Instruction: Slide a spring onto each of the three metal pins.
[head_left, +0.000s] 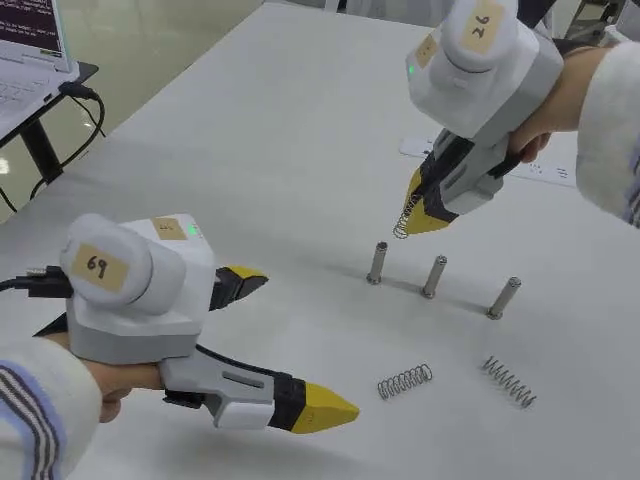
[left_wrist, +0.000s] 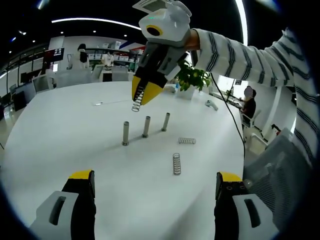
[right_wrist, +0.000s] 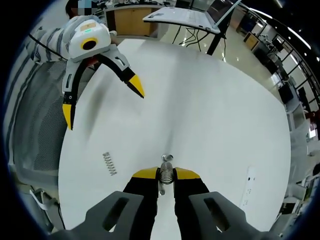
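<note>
The right gripper (right_wrist: 166, 176) has its jaws closed narrow on the held spring (right_wrist: 166, 171), which is clamped between the yellow tips with its upper coils projecting past them. In the head view, the right gripper (head_left: 420, 215) (marked 26) is raised above the white table (head_left: 250, 150), tips pointing down, and the held spring (head_left: 404, 218) hangs from them at a tilt. Its lower end is above and just beside the top of the first pin (head_left: 377, 263), not touching it. The second pin (head_left: 434, 276) and third pin (head_left: 504, 298) stand upright in the same row, near each other; all three metal pins are bare. The left gripper (head_left: 300, 342) (marked 69) is held low over the near side of the table with its jaws spread wide and nothing between them. In the left gripper view, the left gripper (left_wrist: 155, 176) faces the pin row, with the right gripper (left_wrist: 145, 95) above it. The first loose spring (head_left: 405, 381) and second loose spring (head_left: 508, 381) lie flat on the table in front of the pins, apart from each other and from both grippers. A laptop (head_left: 30, 50) sits on a separate stand beyond the table edge.
</note>
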